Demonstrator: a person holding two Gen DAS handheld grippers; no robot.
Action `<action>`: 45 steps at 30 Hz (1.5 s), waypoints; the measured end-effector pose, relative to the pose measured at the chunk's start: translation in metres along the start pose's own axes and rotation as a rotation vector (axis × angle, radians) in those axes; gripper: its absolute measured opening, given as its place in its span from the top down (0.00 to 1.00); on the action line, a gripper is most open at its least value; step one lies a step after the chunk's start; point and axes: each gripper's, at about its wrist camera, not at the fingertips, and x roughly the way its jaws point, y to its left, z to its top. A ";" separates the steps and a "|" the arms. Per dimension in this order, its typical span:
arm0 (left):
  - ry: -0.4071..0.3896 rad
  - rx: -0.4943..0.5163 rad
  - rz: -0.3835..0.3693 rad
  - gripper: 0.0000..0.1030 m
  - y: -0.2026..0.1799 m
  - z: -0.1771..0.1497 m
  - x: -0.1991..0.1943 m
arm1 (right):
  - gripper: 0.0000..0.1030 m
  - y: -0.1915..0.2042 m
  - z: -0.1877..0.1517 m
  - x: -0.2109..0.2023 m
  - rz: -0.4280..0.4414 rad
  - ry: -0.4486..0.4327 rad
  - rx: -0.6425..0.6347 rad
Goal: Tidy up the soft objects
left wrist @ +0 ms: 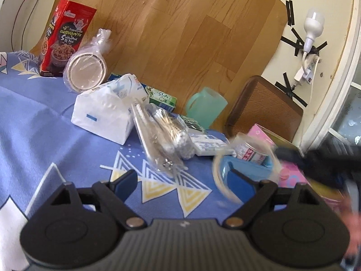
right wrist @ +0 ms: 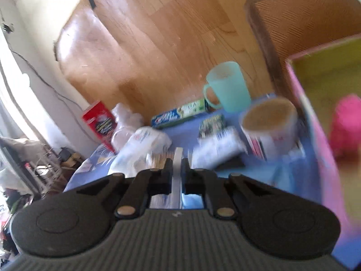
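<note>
Hovering left gripper [left wrist: 182, 180]: it hung low over the blue patterned cloth [left wrist: 45, 135], its jaws spread wide with nothing between them.
Right gripper [right wrist: 179, 164]: its jaws were drawn close on a thin white strip [right wrist: 178, 158] that stood upright between them; the blur hid what the strip belonged to.
Soft goods: a white tissue pack [left wrist: 106, 115] lay mid-cloth, with a clear bag of cotton swabs [left wrist: 167, 133] just beside it, ahead of the left gripper.
Roll of tape [left wrist: 246, 171]: it was blurred, near the left gripper's right finger; whether it touched the finger could not be told.
Behind: a red snack box [left wrist: 65, 38] stood upright beside wrapped paper bowls [left wrist: 86, 71]; a teal mug [left wrist: 206, 107] sat near a brown tray [left wrist: 266, 106].
Pink box [right wrist: 311, 122]: open, at the cloth's right side.
</note>
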 end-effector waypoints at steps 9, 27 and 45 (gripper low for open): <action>0.136 0.189 -0.091 0.33 -0.054 -0.013 0.007 | 0.87 -0.038 -0.084 -0.067 -0.112 0.024 0.033; 0.283 0.384 -0.008 0.71 -0.112 -0.035 0.050 | 0.30 0.003 -0.099 -0.014 -0.198 0.095 -0.560; 0.090 0.500 -0.266 0.71 -0.244 0.015 0.068 | 0.32 -0.018 -0.067 -0.097 -0.431 -0.334 -0.513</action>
